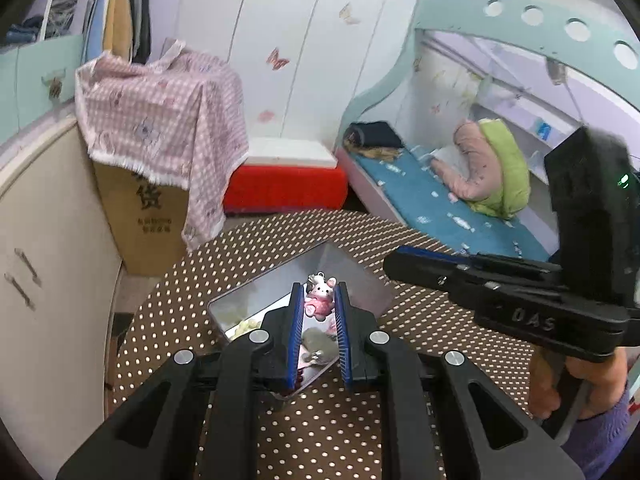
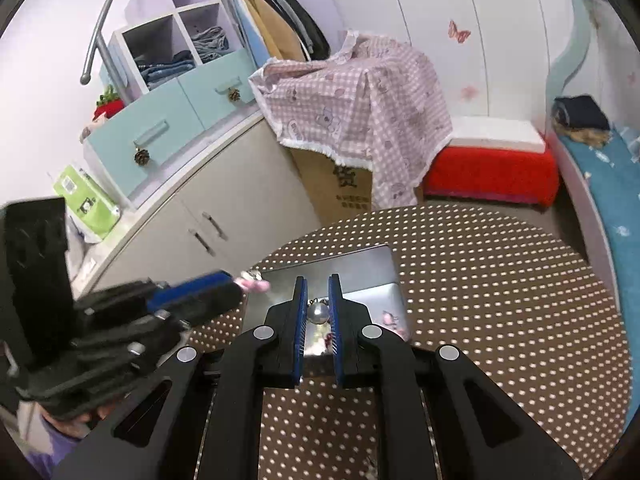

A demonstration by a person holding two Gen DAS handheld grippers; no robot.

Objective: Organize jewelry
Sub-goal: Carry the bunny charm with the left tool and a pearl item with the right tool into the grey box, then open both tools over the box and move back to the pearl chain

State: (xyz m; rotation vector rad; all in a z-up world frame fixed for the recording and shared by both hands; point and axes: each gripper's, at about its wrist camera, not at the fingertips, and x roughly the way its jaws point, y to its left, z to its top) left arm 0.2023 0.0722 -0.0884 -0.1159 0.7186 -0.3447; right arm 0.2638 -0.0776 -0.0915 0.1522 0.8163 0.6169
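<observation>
Left hand-held gripper (image 1: pixel 319 304) is clenched on a pink bunny charm (image 1: pixel 320 298), held above the mirror tray (image 1: pixel 240 304) near the table's (image 1: pixel 320 432) far edge. Right hand-held gripper (image 2: pixel 318 314) grips a pearl bead (image 2: pixel 318 313) w/ small metal loop, also over the tray (image 2: pixel 360 268). Both charms are off the tray surface, pinched btwn blue pads (image 1: pixel 297 320). Tray reflects them.

Motion blur is smearing the left gripper (image 2: pixel 240 280) in the right wrist view, its pink charm (image 2: pixel 254 283) showing only as a pale smudge at its tips.
</observation>
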